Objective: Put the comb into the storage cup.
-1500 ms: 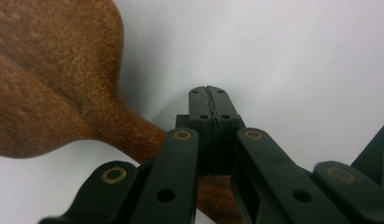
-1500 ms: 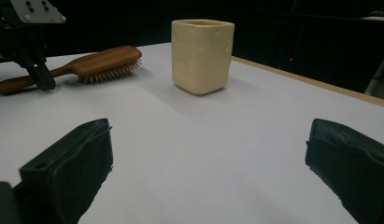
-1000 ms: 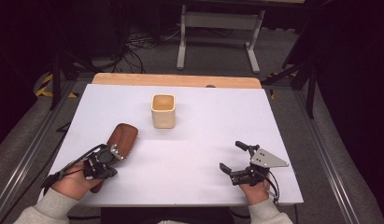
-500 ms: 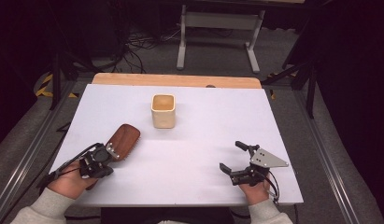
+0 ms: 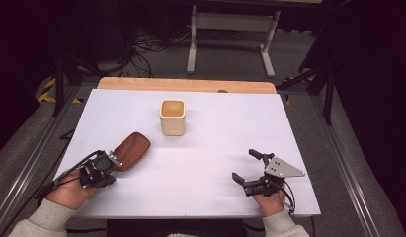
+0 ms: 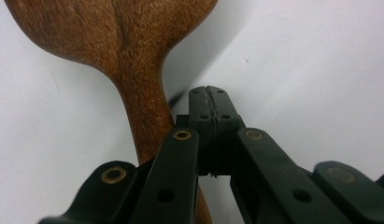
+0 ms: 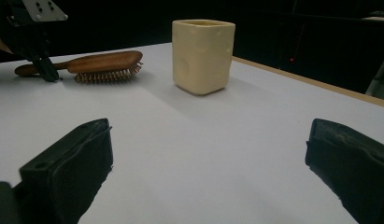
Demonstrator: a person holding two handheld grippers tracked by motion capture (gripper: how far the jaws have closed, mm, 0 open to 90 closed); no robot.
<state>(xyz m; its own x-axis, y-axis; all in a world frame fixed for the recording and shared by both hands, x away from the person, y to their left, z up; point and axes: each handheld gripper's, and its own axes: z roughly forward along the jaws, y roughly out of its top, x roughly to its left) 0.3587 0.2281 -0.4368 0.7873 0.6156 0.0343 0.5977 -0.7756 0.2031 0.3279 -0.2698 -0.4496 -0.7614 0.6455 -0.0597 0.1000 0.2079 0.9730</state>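
Observation:
A brown wooden hairbrush [image 5: 133,149] lies bristles down on the white table [image 5: 215,197] at the near left, its handle pointing towards the person. My left gripper [image 5: 113,159] rests at that handle. In the left gripper view its jaws [image 6: 209,91] are shut on each other, with the handle [image 6: 143,107] running past just beside them, not between them. A cream square cup [image 5: 172,117] stands upright at mid table, farther back. My right gripper [image 5: 245,165] sits at the near right, open and holding nothing. The right gripper view shows the cup [image 7: 202,55] ahead and the hairbrush [image 7: 103,63] to its left.
A bare wooden strip [image 5: 185,85] runs along the table's far edge. Beyond it on the floor are a white metal stand [image 5: 230,29] and loose cables [image 5: 146,44]. Metal rails [image 5: 334,148] flank the table on both sides.
The left gripper has drawn back slightly towards the near left corner. The hairbrush's head has swung a little to the right. The right gripper has stayed put.

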